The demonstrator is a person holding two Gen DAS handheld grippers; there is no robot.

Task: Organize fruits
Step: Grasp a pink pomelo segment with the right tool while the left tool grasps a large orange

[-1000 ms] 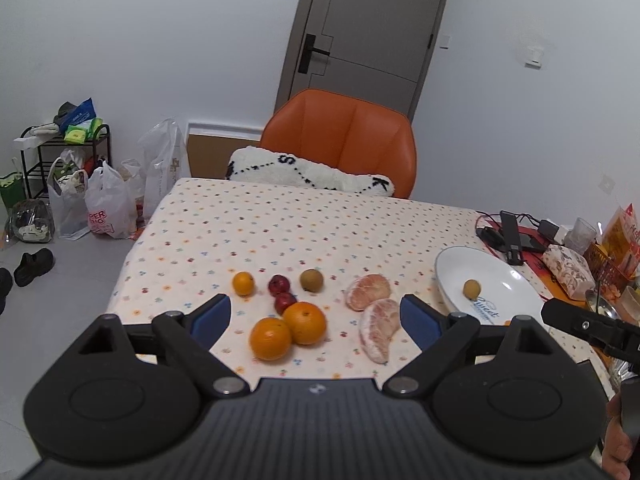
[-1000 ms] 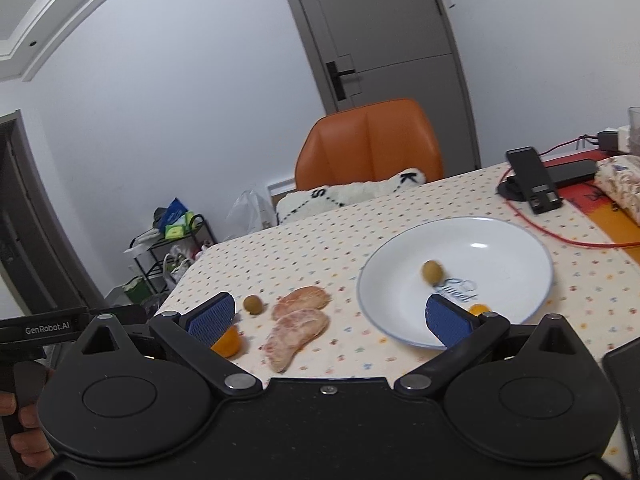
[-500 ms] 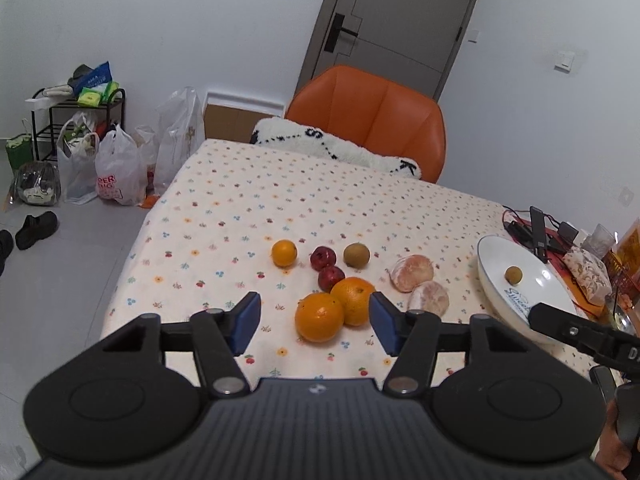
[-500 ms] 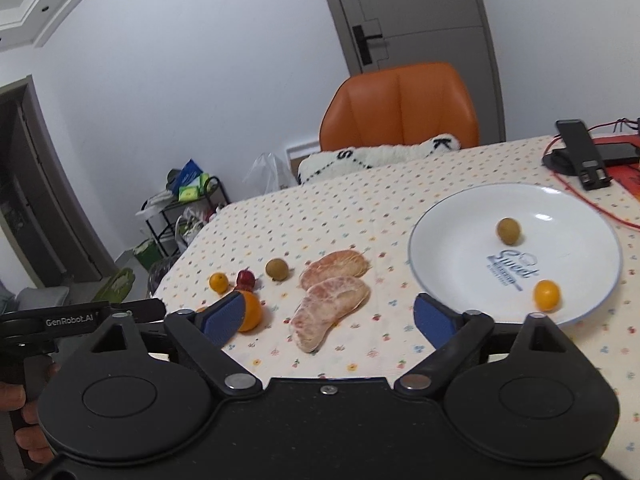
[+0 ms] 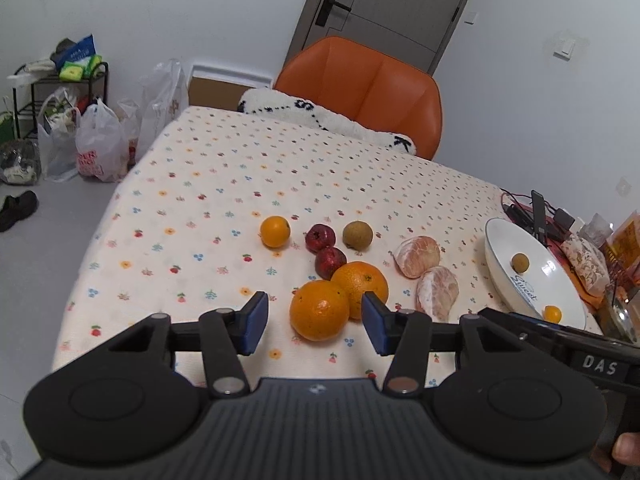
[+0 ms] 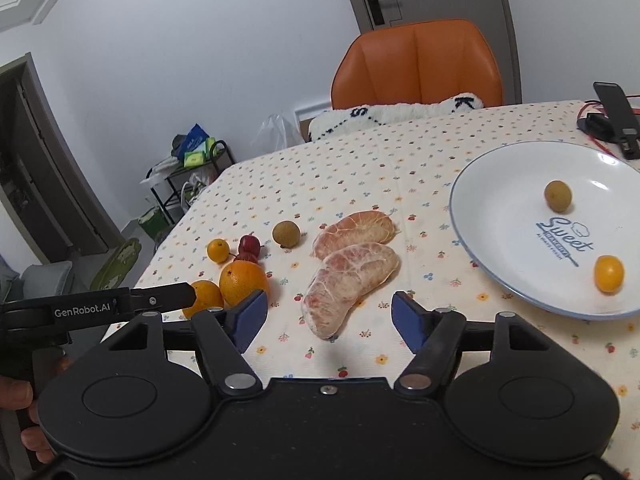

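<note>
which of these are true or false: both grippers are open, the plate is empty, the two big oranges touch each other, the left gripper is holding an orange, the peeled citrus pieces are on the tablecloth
1. Both grippers are open. True: the left gripper and the right gripper both have their jaws apart with nothing clamped.
2. The plate is empty. False: the white plate holds a small brown fruit and a small orange fruit.
3. The two big oranges touch. True: the near orange rests against the far orange.
4. The left gripper holds an orange. False: the near orange sits on the tablecloth ahead of its open jaws.
5. The peeled citrus pieces lie on the tablecloth. True.
</note>
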